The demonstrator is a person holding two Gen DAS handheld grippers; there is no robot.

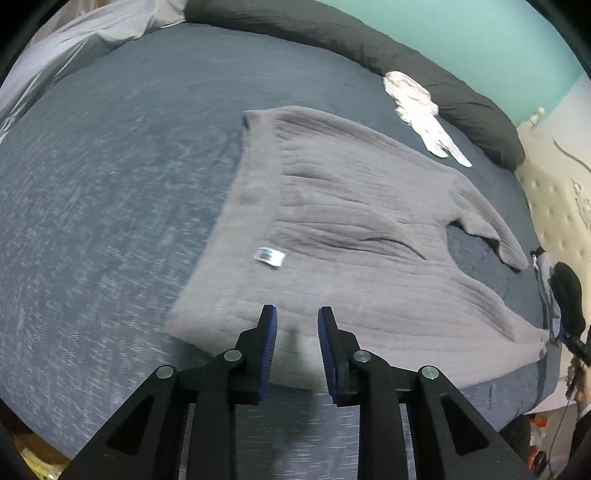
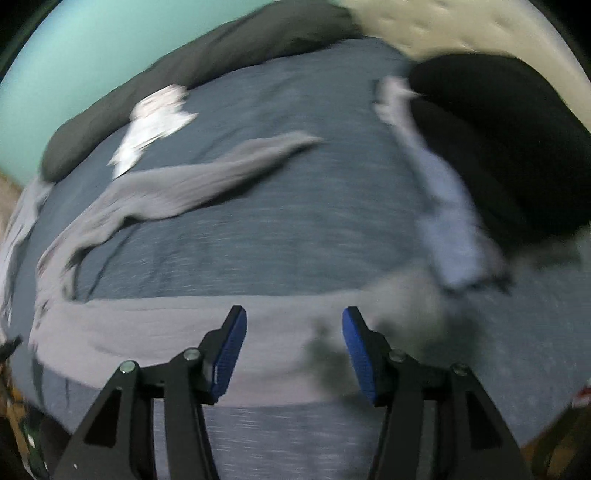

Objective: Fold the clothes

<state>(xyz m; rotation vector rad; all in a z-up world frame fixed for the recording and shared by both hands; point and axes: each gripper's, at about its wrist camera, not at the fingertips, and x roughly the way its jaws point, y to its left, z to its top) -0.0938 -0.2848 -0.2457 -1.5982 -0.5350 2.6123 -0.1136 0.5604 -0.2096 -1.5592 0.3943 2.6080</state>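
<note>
A grey ribbed sweater lies spread flat on a bed covered by a blue-grey sheet. A small white label shows on the sweater's body, near its hem. In the left wrist view, one sleeve bends back toward the body on the right, and the sweater's near edge runs along the near edge of the bed.

The left gripper hangs over the sweater's near edge. Its jaws stand a little apart, blue pads facing each other, with nothing clamped between them; cloth shows through the gap.

The right gripper is over a band of the same grey sweater at the near edge of the bed. Its jaws stand wide apart and hold nothing. This view is blurred. A grey sleeve stretches across the sheet farther back.

A crumpled white garment lies at the far side of the bed, against a long dark bolster. In the right wrist view a pale blue cloth lies on the right beside a black cushion. A turquoise wall and a cream tufted headboard border the bed.
</note>
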